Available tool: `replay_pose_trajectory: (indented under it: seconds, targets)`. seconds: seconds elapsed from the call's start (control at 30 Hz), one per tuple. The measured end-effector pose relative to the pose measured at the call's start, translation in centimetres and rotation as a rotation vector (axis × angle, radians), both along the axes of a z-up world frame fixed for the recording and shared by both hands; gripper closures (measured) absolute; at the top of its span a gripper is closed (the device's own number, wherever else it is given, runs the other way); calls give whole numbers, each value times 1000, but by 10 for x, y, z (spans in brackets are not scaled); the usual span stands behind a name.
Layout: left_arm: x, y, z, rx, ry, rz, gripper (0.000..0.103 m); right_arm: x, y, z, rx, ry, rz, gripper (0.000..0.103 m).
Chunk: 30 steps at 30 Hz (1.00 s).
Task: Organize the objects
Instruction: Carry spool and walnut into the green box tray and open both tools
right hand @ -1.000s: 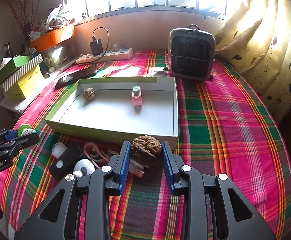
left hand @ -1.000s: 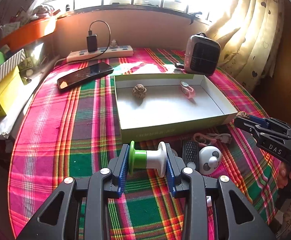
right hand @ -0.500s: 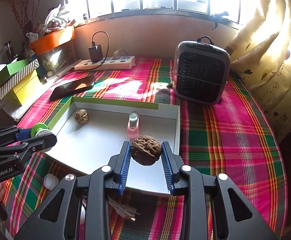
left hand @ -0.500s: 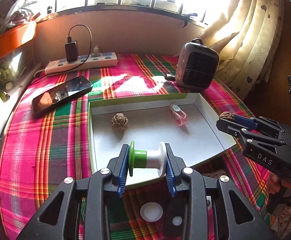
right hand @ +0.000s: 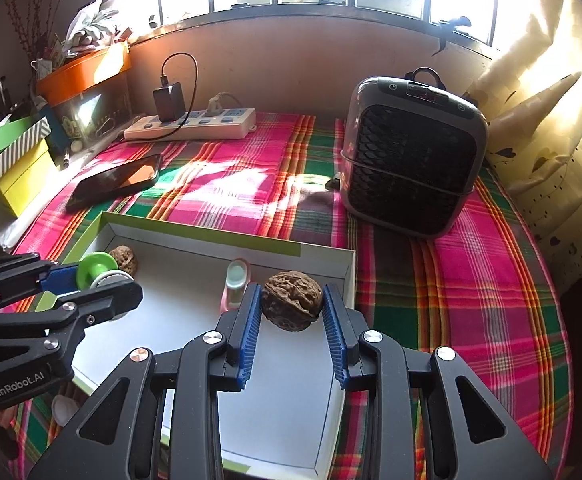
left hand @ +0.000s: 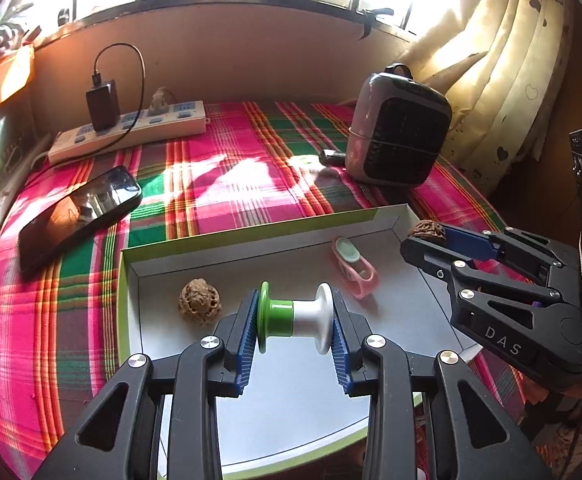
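The left gripper has its fingers clenched on a green and white spool, pinched end to end by its flanges so it cannot roll out. The right gripper has its fingers clamped on a walnut, pressed at its two sides. Both are held above the floor of the shallow box, which looks like the place chosen for collecting the loose items, so I judge each hand is carrying its piece there to set it down.

Inside the box, seen from the left wrist, a second walnut lies at about 9 o'clock of the spool, and a pink clip with a pale green top lies at about 1 o'clock. The rest of the box floor is bare.

Around the box on the plaid-covered surface: a phone at 10 o'clock, a power strip at 11 o'clock against the wall, and a small heater at 1 o'clock.
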<state>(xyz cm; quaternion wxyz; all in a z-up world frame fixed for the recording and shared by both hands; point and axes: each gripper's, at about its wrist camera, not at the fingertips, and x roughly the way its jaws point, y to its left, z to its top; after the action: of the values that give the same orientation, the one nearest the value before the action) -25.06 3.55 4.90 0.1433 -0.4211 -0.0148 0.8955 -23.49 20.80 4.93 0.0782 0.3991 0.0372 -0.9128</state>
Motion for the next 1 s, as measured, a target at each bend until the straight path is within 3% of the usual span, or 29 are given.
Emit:
replay_pose_trajectory:
  seconds: [0.53, 1.0]
  targets:
    - [-32, 15, -23, -65, -37, -10, 72, -22, -2, -18, -11, -55, 24, 71]
    - [-40, 15, -30, -60, -72, -8, 72, -24, -8, -22, 14, -63, 26, 71]
